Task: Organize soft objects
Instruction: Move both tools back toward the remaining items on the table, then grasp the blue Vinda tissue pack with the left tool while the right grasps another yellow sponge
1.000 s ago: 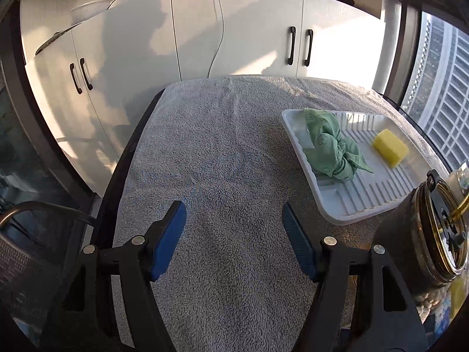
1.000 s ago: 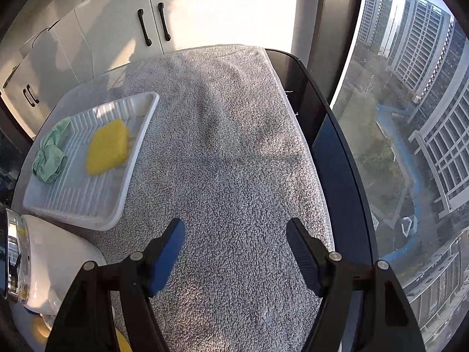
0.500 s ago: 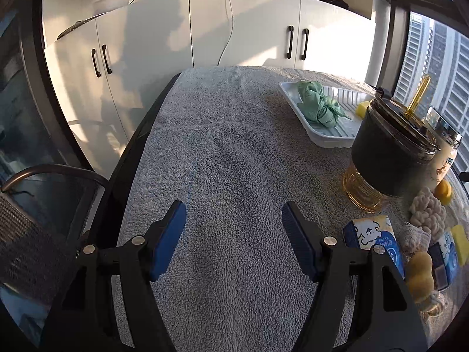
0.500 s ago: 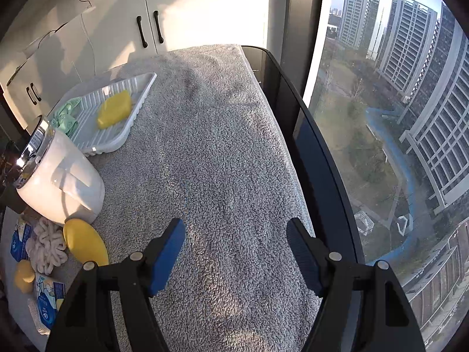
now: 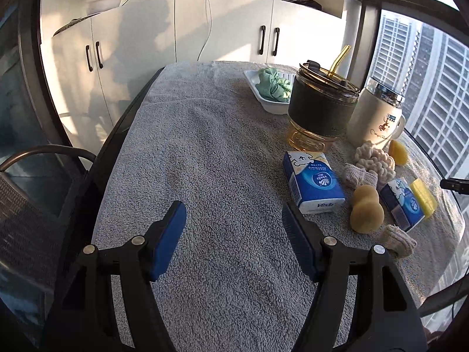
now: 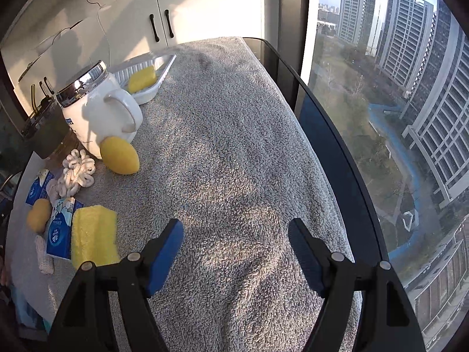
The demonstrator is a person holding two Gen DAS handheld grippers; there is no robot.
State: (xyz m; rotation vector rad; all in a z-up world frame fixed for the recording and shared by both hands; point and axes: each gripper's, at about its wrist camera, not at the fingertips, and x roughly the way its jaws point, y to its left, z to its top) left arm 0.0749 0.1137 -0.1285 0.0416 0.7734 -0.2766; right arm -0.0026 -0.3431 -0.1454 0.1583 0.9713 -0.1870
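My left gripper (image 5: 233, 217) hovers open over bare grey towel (image 5: 205, 152), nothing between its fingers. The right gripper (image 6: 234, 230) is empty too, its jaws opening. A white tray (image 5: 274, 108) at the far end holds a green cloth (image 5: 272, 85) and a yellow sponge (image 6: 142, 78). Loose soft items lie near my right gripper's left side: a flat yellow sponge (image 6: 93, 234), an egg-shaped yellow sponge (image 6: 119, 155), a cream knotted piece (image 6: 77, 173), a peanut-shaped sponge (image 5: 365, 208) and beige knitted pieces (image 5: 359, 176).
A dark-sleeved glass tumbler with a straw (image 5: 322, 108) and a white lidded mug (image 5: 376, 114) stand between the tray and the loose items. Two blue tissue packs (image 5: 312, 186) lie among them. The table's dark glass edge (image 6: 337, 135) runs along the window; a chair (image 5: 35, 176) stands left.
Both grippers have drawn back along the table from the tray. The tumbler, mug, tissue packs and loose sponges have come into view, and the tray now sits far off.
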